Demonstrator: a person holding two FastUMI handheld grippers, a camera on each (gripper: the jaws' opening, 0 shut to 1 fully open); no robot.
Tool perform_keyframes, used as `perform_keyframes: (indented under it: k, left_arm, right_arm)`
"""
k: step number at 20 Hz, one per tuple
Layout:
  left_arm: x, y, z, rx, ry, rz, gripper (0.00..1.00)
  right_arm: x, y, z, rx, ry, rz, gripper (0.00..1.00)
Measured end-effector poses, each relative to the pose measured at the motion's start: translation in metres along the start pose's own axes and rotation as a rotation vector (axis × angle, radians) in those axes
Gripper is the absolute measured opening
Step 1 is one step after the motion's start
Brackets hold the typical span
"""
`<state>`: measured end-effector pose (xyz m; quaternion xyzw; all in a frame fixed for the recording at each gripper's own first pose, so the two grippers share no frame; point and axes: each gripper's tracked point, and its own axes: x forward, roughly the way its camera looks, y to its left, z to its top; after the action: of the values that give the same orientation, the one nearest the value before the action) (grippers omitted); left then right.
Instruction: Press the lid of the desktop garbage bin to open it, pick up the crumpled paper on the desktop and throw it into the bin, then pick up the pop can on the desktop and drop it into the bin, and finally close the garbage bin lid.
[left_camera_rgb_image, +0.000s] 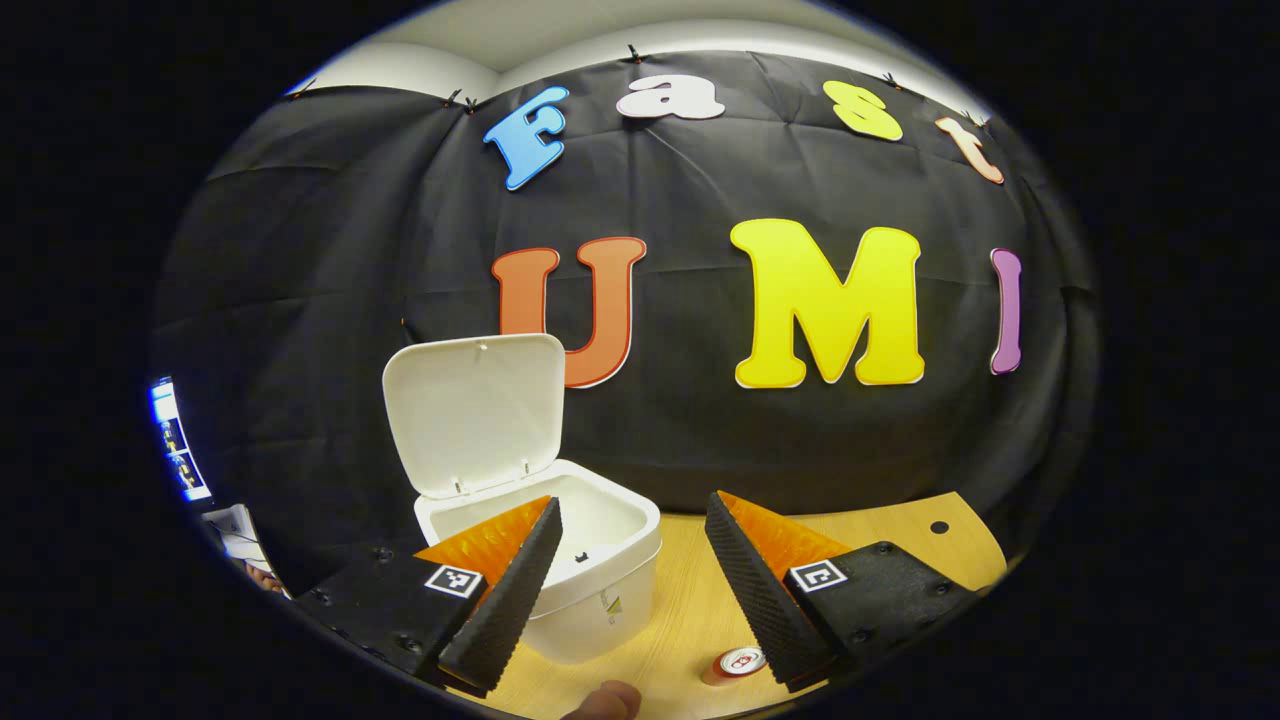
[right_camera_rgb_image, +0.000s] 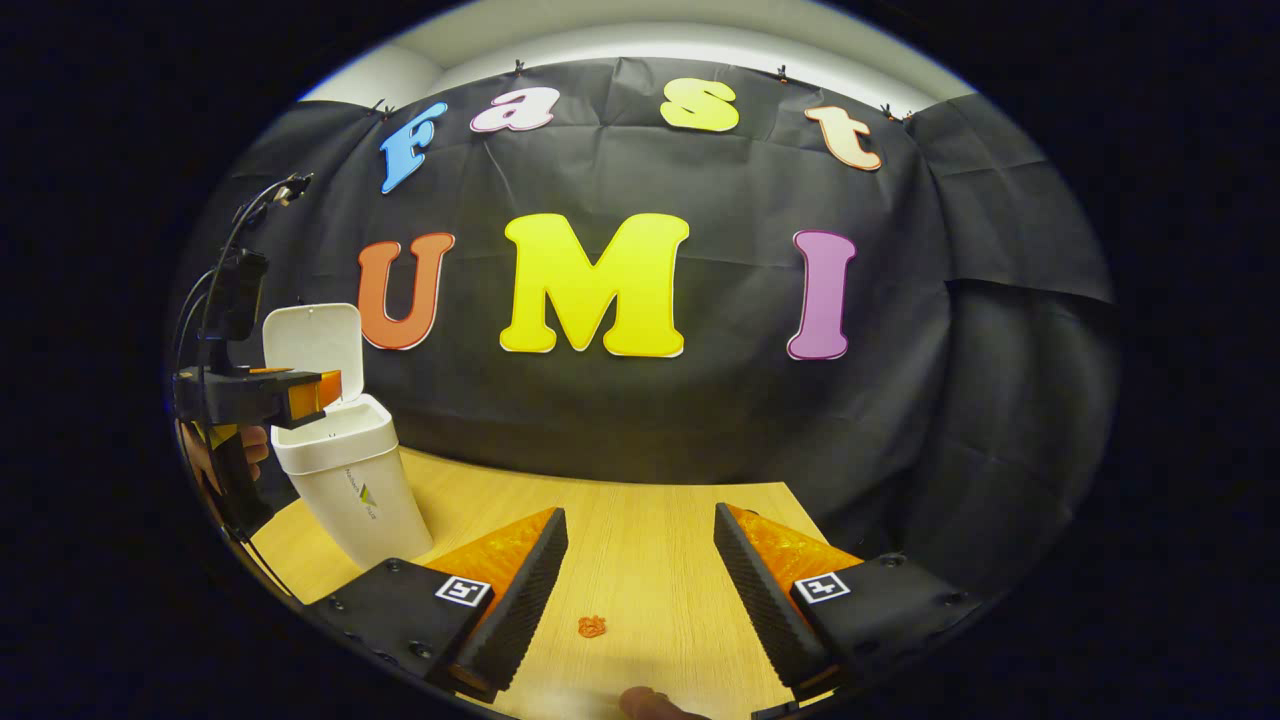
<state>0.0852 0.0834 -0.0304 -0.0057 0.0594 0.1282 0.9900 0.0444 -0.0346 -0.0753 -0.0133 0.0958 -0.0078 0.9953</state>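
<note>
Holding the left gripper (left_camera_rgb_image: 632, 580) wide open and empty just over the small white plastic bin (left_camera_rgb_image: 590, 590), whose lid (left_camera_rgb_image: 475, 412) is standing up, we are keeping the empty, open right gripper (right_camera_rgb_image: 640, 590) away while the red pop can (left_camera_rgb_image: 738, 663) is waiting on the wooden desk (right_camera_rgb_image: 640, 540).

Both views face the cloth wall, sharing the open bin (left_camera_rgb_image: 560, 560), nearer in the left gripper view.
</note>
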Motion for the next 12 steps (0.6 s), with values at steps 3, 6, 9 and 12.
perform_keyframes:
  k: [3,6,9,12]
  left_arm:
    - [-0.022,-0.017,-0.018,0.014,0.029,-0.036,0.95]
    - [-0.046,-0.024,-0.036,0.027,0.050,-0.051,0.95]
    - [-0.062,-0.049,-0.059,0.009,0.103,-0.121,0.95]
    - [-0.075,-0.054,-0.065,0.020,0.110,-0.146,0.95]
  right_arm:
    - [0.002,0.006,-0.017,-0.008,0.031,0.026,0.94]
    - [0.008,0.012,-0.037,-0.039,0.064,0.049,0.94]
    - [0.021,0.018,-0.070,-0.045,0.132,0.067,0.94]
    - [0.034,0.026,-0.099,-0.041,0.176,0.099,0.94]
